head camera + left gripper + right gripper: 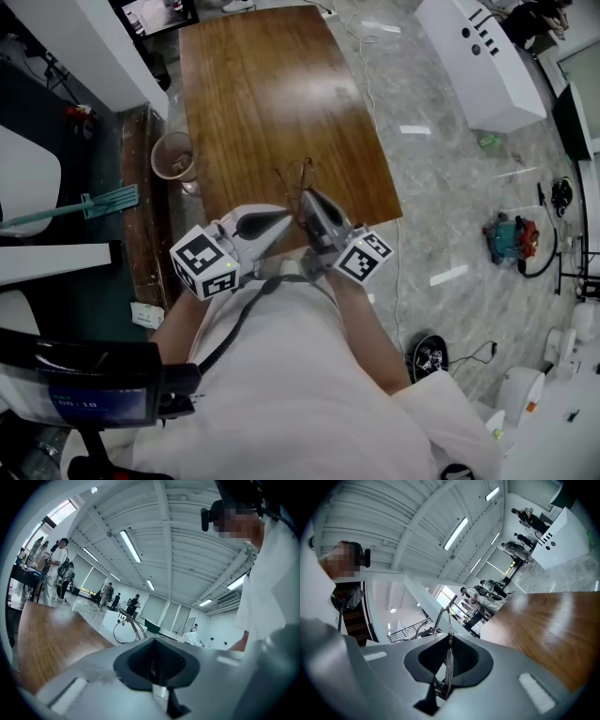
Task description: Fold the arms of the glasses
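My right gripper [303,197] jaws pinch the light, breakable glasses [298,175] at twelve o'clock. My left gripper [289,218] jaws are pressed together. Take the thin arm [137,630] gently.

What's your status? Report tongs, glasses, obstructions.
Right tongs clamped on glasses, over wooden table near edge. Left tongs shut beside a glasses arm; grip unclear. Nothing blocking.

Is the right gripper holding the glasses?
Yes, the right gripper has its jaws shut on the glasses, whose thin edge runs between them.
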A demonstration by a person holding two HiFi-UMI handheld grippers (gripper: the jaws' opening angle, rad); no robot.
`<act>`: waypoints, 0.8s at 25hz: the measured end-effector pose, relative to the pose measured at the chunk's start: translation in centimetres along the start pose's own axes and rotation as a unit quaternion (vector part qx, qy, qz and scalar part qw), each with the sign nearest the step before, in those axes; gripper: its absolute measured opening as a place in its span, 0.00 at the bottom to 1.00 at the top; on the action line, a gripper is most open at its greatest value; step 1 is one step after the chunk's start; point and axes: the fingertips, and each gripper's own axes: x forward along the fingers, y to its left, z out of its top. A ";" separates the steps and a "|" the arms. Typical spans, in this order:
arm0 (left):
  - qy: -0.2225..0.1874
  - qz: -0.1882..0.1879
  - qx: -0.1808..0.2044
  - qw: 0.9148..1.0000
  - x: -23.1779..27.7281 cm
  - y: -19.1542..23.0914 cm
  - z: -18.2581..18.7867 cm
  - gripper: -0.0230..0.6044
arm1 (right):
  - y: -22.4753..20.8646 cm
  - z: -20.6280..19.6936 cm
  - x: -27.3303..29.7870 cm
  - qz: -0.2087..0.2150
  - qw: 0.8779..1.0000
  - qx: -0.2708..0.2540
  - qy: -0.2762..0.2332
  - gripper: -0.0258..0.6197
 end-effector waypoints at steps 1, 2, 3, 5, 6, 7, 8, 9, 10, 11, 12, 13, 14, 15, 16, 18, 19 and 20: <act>0.001 0.000 0.000 1.000 0.1 0.1 -0.1 0.05 | 0.0 -0.1 0.1 0.000 1.000 0.000 0.002 0.09; 0.002 0.002 0.000 1.000 0.2 0.3 -0.1 0.05 | 0.1 -0.2 0.1 0.000 1.000 -0.001 0.004 0.09; 0.002 0.004 -0.002 1.000 0.3 0.5 -0.2 0.05 | 0.1 -0.3 0.2 0.000 1.000 -0.002 0.006 0.09; 0.004 0.009 -0.003 1.000 0.4 0.8 -0.2 0.05 | 0.1 -0.4 0.2 -0.001 1.000 -0.003 0.008 0.09; 0.006 0.012 -0.002 1.000 0.4 0.9 -0.2 0.05 | 0.1 -0.4 0.2 -0.002 1.000 -0.006 0.010 0.09; 0.008 0.015 0.000 1.000 0.5 0.9 -0.3 0.05 | 0.2 -0.5 0.2 -0.003 1.000 -0.011 0.013 0.09; 0.011 0.018 0.000 1.000 0.6 1.0 -0.4 0.05 | 0.3 -0.6 0.2 -0.003 1.000 -0.020 0.018 0.09; 0.013 0.021 -0.001 1.000 0.7 1.1 -0.5 0.07 | 0.5 -0.7 0.2 -0.002 0.999 -0.030 0.024 0.09; 0.014 0.024 -0.002 1.000 0.9 1.2 -0.5 0.08 | 0.7 -0.9 0.3 0.000 0.999 -0.039 0.030 0.09; 0.013 0.026 -0.004 1.000 1.0 1.3 -0.5 0.08 | 0.8 -0.9 0.4 0.002 0.998 -0.044 0.034 0.09; 0.013 0.027 -0.006 1.000 1.0 1.4 -0.5 0.08 | 0.9 -1.0 0.4 0.003 0.998 -0.046 0.036 0.09; 0.013 0.027 -0.007 1.000 1.1 1.4 -0.5 0.08 | 1.0 -1.0 0.4 0.004 0.998 -0.045 0.036 0.09; 0.012 0.026 -0.008 1.000 1.1 1.4 -0.5 0.08 | 1.0 -1.0 0.4 0.007 0.998 -0.043 0.035 0.09; 0.012 0.025 -0.008 1.000 1.1 1.4 -0.4 0.08 | 1.0 -1.0 0.4 0.010 0.998 -0.041 0.035 0.09; 0.011 0.023 -0.010 1.000 1.1 1.4 -0.4 0.08 | 1.1 -1.0 0.4 0.015 0.998 -0.040 0.036 0.09; 0.009 0.018 -0.017 1.000 1.0 1.4 -0.4 0.06 | 1.4 -1.1 0.4 0.027 0.998 -0.042 0.040 0.09; 0.008 0.016 -0.022 1.000 0.9 1.3 -0.4 0.06 | 1.5 -1.1 0.4 0.031 0.998 -0.046 0.043 0.09; 0.007 0.015 -0.026 1.000 0.9 1.3 -0.5 0.06 | 1.6 -1.1 0.4 0.034 0.997 -0.051 0.047 0.09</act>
